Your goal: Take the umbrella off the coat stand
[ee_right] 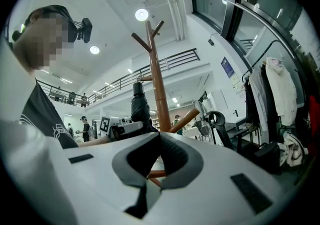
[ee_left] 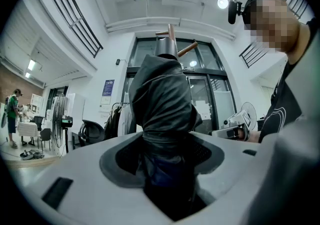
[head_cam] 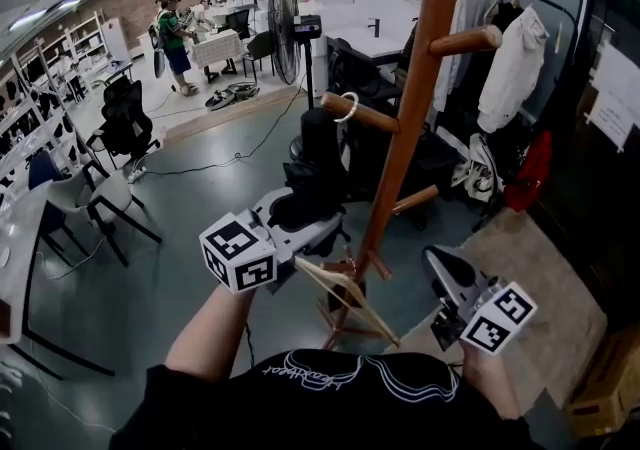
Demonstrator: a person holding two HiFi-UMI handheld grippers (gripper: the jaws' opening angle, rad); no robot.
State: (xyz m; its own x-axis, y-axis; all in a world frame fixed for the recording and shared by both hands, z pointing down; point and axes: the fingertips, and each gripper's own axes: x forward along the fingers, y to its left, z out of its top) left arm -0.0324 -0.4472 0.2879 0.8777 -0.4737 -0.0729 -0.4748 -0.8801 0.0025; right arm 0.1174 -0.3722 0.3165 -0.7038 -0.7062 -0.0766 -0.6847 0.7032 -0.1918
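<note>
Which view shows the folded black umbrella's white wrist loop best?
The head view: the white loop rings a peg of the brown wooden coat stand, the folded black umbrella upright beside it. The left gripper view shows only black fabric clamped in the left gripper's tongs; the right gripper view shows the umbrella small, its loop not discernible.

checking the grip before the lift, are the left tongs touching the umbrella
Touching. The left gripper view shows the left tongs clamped on the folded black umbrella, with both pads pressed into its fabric.

Beyond are a fan (head_cam: 283, 23), office chair (head_cam: 127, 118) and hanging jacket (head_cam: 510, 68).
</note>
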